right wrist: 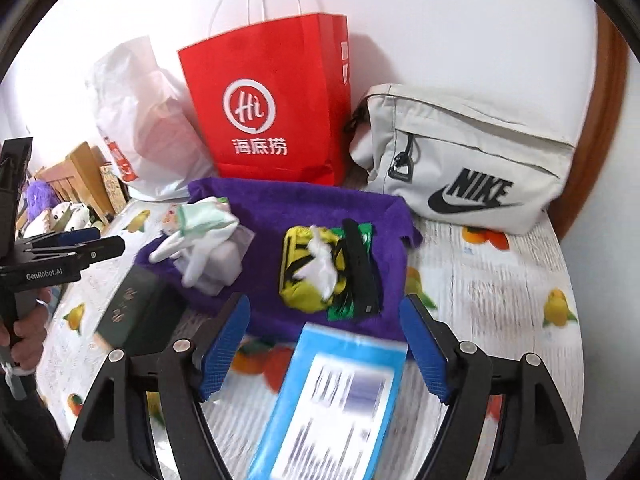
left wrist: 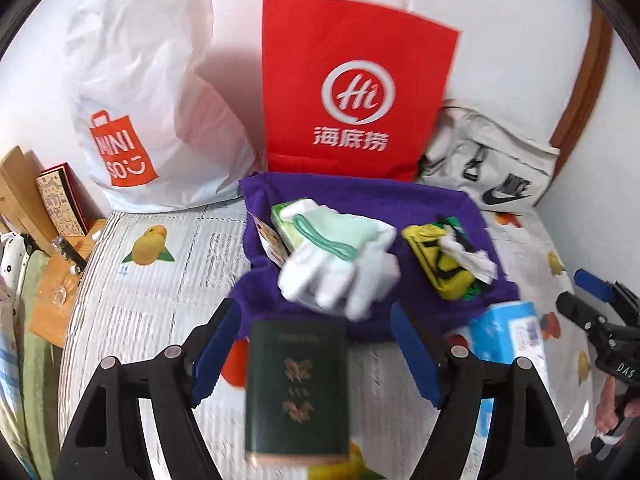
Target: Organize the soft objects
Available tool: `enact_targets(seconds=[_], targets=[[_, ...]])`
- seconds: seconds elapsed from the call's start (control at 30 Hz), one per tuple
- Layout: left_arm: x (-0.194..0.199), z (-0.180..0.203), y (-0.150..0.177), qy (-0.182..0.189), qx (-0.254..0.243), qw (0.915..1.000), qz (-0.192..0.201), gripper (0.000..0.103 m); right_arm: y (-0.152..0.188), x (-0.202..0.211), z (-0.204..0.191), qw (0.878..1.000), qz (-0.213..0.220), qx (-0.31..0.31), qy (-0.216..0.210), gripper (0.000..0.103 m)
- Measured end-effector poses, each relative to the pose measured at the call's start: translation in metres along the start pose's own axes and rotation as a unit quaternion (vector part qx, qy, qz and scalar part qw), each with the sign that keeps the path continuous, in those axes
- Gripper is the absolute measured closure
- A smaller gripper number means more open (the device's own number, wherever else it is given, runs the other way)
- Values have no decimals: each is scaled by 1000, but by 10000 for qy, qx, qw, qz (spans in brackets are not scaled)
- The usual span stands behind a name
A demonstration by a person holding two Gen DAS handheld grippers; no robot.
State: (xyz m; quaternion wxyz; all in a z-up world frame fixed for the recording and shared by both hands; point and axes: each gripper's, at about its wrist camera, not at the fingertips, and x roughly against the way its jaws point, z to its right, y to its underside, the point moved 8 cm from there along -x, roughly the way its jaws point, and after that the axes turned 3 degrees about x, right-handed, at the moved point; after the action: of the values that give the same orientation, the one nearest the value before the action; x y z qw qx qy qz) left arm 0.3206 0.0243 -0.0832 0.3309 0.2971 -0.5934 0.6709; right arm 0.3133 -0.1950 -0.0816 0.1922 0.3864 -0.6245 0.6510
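Fruit-print surface carries a purple towel of gloves and pouches; both grippers, left and right, hover near it with jaws wide and empty, so the next grasp needs a chosen soft item.

A red paper bag with white rope handles and a white "Hi" logo stands against the white wall at the back of the surface, which wears a white cloth printed with oranges and lemons. Left of it slumps a white Miniso plastic bag; right of it lies a cream Nike pouch with a black zip pull. Nearer the front lie a dark green booklet with gold lettering and a light blue box bearing a blurred printed label. Wooden boards and a patterned book lean at the far left.
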Motion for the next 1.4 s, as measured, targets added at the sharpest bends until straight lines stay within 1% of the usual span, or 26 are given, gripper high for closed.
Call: enact_targets(seconds=[0.03,0.1,0.2,0.3,0.33,0.37,0.4,0.43,0.5,0.6,0.63,0.67,0.77,0.87,1.1,1.4], targets=[[9,4,5,16,-25,10000,58,24,6,8,-1,10000,11,-49,27,26],[24,11,12,-7,-71,9998,168,23,17,25,-3,9998,35,-150,98,26],[53,20,27,-87,-178,9990,408,22,33,48,-9,9996,91,-250,65,26],[84,27,45,-26,-177,9980,613,19,47,73,-16,9993,226,-255,130,25],[90,29,49,0,-162,9978,649,18,51,80,-18,9992,278,-253,137,22],[98,31,54,30,-150,9975,692,18,54,87,-20,9990,342,-250,156,13],[105,33,59,62,-150,9972,735,17,60,97,-24,9986,426,-234,213,10],[114,36,65,93,-150,9968,781,16,62,102,-25,9983,472,-223,245,8],[125,38,74,133,-148,9963,831,13,72,117,-30,9977,557,-243,303,7],[141,41,90,179,-58,9955,928,7,84,132,-32,9966,628,-355,398,1],[144,41,95,154,-34,9955,934,4,88,137,-32,9960,656,-374,467,1],[147,42,99,132,-19,9955,939,3,93,142,-32,9954,679,-391,549,1],[152,41,114,90,43,9961,878,3,104,152,-32,9937,729,-460,722,1],[156,41,126,160,116,9965,809,3,112,162,-31,9923,771,-492,836,0],[164,42,139,-151,55,9952,969,3,128,175,-34,9913,808,-490,913,0],[168,38,147,-175,104,9950,981,3,136,184,-37,9908,860,-517,904,0]])
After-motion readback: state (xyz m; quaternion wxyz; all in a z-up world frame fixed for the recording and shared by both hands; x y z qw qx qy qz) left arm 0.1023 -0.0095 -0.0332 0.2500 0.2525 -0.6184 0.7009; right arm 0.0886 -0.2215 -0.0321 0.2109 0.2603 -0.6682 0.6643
